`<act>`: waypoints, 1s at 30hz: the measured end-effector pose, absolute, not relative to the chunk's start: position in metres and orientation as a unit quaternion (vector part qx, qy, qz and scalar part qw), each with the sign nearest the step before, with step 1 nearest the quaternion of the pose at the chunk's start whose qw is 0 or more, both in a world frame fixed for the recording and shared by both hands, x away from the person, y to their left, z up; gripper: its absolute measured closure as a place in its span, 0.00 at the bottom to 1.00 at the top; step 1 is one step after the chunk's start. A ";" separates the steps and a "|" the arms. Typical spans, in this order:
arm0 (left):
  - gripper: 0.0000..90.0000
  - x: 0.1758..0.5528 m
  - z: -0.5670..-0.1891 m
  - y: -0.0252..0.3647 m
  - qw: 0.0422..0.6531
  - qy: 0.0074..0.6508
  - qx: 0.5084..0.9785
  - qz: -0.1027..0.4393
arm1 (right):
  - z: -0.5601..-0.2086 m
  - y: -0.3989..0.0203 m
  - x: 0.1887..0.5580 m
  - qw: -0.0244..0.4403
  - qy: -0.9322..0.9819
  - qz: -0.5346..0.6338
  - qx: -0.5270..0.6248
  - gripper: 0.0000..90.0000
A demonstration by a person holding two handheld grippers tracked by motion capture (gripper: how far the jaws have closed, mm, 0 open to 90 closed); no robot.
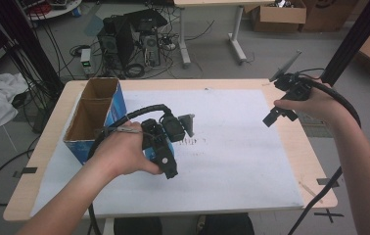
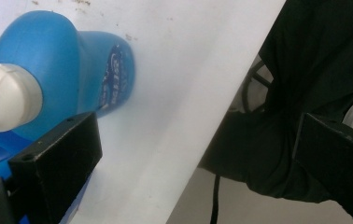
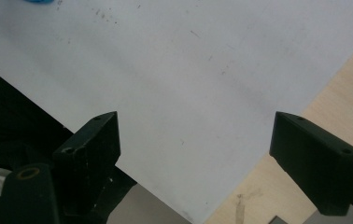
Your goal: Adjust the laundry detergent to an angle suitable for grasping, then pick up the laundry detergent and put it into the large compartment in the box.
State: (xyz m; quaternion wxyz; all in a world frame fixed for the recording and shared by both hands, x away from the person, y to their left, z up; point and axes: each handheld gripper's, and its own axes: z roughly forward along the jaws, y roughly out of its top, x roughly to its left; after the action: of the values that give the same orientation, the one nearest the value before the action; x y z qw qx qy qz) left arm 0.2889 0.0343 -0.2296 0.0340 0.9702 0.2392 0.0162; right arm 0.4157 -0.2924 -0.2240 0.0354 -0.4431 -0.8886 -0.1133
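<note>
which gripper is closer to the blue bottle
Left. The left gripper is right beside the blue bottle; the right gripper hangs far across the table.

Blue bottle (image 2: 62, 60) partly behind jaw, cropped

You see a bright blue bottle (image 2: 67, 60) with a white cap (image 2: 4, 98) at the upper left. Your grippers' jaws are black. The sheet (image 1: 232, 147) on the table is white with small dark specks. The box (image 1: 92, 115) is blue outside, brown inside. The table edge (image 3: 333, 93) is light tan.
</note>
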 end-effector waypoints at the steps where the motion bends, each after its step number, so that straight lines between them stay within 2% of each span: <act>1: 0.02 0.289 -0.230 0.034 0.034 0.240 0.970 0.015 | -0.224 -0.292 0.416 0.035 -0.889 -0.115 -0.442 0.18; 19: 0.03 0.295 -0.214 0.037 0.043 0.229 0.972 0.025 | -0.222 -0.286 0.422 0.034 -0.891 -0.117 -0.437 0.18; 30: 0.03 0.323 -0.208 0.047 0.040 0.234 0.971 0.035 | -0.226 -0.289 0.426 0.036 -0.890 -0.117 -0.440 0.18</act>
State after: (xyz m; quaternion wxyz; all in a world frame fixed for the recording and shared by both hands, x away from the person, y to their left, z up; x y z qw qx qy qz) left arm 0.3228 0.0468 -0.2080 0.0400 0.9708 0.2339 0.0350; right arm 0.4256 -0.2889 -0.2262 0.0364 -0.4397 -0.8897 -0.1174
